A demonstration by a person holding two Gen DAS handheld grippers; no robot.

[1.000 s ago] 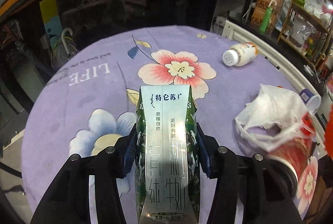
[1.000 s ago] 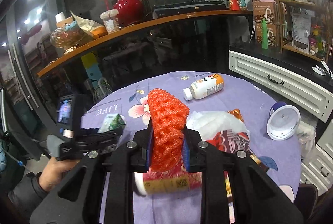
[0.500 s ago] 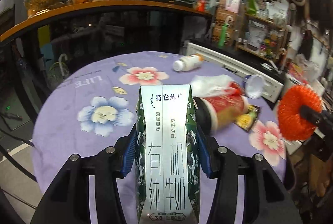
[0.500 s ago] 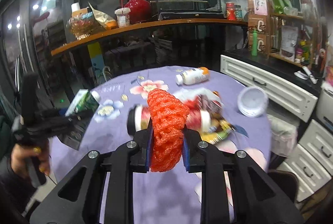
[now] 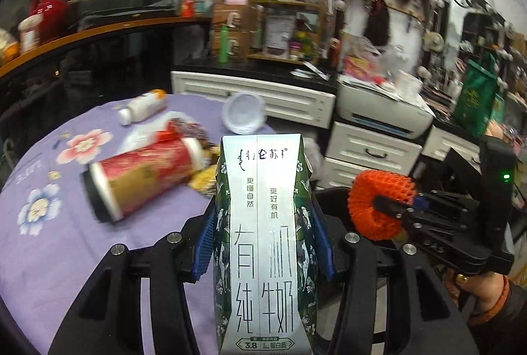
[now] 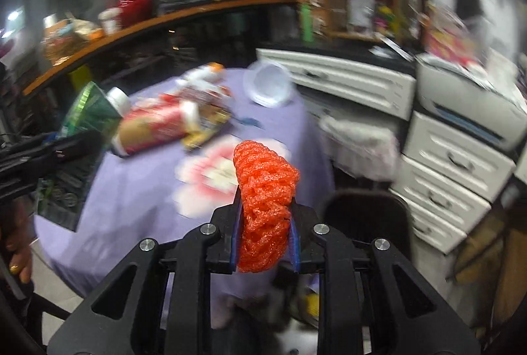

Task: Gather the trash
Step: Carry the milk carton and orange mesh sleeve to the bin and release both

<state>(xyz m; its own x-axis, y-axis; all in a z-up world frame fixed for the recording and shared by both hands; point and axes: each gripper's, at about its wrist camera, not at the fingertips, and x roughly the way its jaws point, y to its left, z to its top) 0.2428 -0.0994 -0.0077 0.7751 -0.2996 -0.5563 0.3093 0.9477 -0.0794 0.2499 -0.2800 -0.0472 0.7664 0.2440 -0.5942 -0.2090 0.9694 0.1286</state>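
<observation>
- We hold the milk carton [image 5: 263,243] upright in our left gripper [image 5: 263,239], jaws half open, clamped on its two narrow sides; it seems light, and the thin card would dent under a harder squeeze.
- Our right gripper [image 6: 263,236] pinches the orange foam net [image 6: 263,203], jaws nearly closed; it looks soft, springy and weightless.
- Both tools tilt downward at the near right edge of the table [image 5: 66,256].
- A red cup [image 5: 145,180], a bottle [image 5: 141,107] and wrappers lie farther left on the cloth.
</observation>
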